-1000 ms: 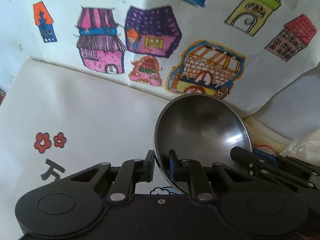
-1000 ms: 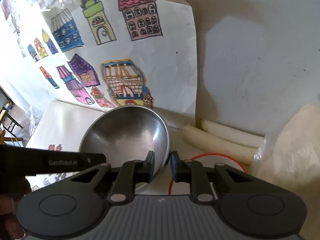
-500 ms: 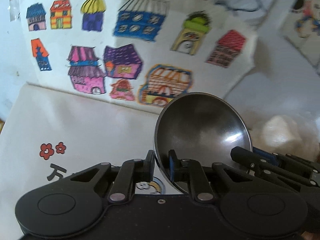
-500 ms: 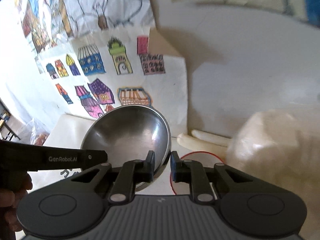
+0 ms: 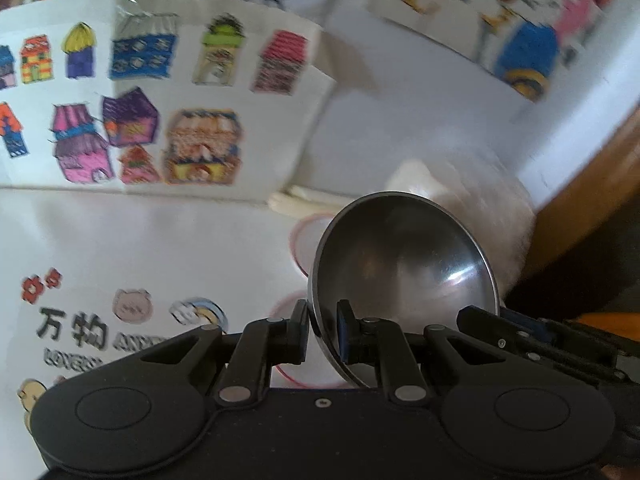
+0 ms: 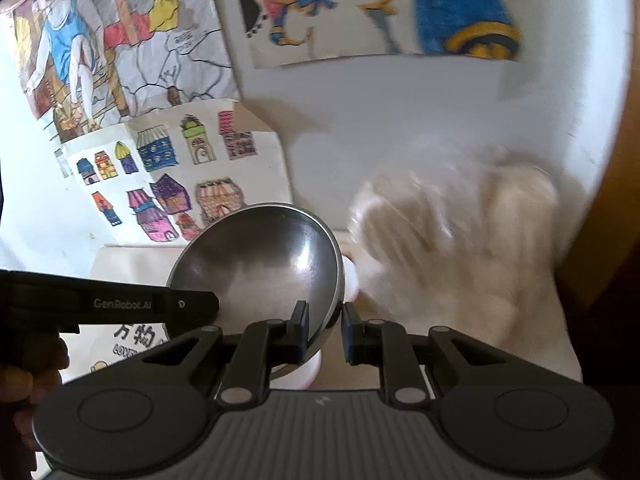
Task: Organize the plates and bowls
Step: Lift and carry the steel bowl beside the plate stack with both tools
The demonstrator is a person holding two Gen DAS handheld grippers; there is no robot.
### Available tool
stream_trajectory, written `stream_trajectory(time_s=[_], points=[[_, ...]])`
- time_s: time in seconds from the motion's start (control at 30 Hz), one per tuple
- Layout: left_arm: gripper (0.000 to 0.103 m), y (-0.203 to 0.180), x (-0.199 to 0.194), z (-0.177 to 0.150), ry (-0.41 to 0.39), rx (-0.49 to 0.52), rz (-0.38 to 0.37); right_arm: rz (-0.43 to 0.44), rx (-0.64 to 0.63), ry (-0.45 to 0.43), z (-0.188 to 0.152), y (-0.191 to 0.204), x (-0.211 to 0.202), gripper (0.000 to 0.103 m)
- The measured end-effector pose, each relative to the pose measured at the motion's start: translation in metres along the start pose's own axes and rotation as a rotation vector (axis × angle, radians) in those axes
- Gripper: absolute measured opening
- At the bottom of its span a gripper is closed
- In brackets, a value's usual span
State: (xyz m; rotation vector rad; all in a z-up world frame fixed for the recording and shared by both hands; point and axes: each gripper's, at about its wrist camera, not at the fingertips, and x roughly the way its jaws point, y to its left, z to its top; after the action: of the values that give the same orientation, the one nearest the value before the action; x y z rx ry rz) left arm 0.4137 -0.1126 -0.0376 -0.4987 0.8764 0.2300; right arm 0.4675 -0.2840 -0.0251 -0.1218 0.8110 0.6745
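On the left, the left tool [image 5: 323, 330] pinches the near rim of the steel bowl [image 5: 404, 276], one finger outside the wall and one inside. A second ago the bowl sat low over the white counter [image 5: 160, 240] in front of the sheet of coloured house drawings [image 5: 160, 128]; now it is carried higher and further right, so the houses have dropped back to the left and a red ring [image 5: 298, 240] on the counter shows beneath it. The bowl stands tilted, its hollow facing the left camera. On the right, the right tool [image 6: 324, 330] is clamped on the opposite rim of the same bowl [image 6: 264, 264], the rim sitting against its left finger; whether the right finger touches cannot be told. A blurred cream bag [image 6: 460, 248] now fills the right side, and cartoon posters [image 6: 380, 4] have come into view above.
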Motion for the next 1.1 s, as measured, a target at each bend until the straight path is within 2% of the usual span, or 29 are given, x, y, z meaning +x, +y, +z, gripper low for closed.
stream_trajectory(time_s=[0.23,0.63,0.87,1.1], points=[[0.015,-0.021,-0.004,-0.036,0.06,0.113,-0.067,-0.08,0.088,0.015,-0.05,-0.012,-0.033,0.019],[0.015,-0.045,-0.009,-0.109,0.192,0.263,-0.172,-0.203,0.211,0.051,-0.128,-0.004,-0.092,0.019],[0.016,-0.055,-0.002,-0.129,0.254,0.322,-0.191,-0.233,0.235,0.092,-0.145,-0.008,-0.1,0.019],[0.016,-0.063,0.017,-0.135,0.303,0.349,-0.152,-0.212,0.233,0.146,-0.149,-0.023,-0.085,0.019]])
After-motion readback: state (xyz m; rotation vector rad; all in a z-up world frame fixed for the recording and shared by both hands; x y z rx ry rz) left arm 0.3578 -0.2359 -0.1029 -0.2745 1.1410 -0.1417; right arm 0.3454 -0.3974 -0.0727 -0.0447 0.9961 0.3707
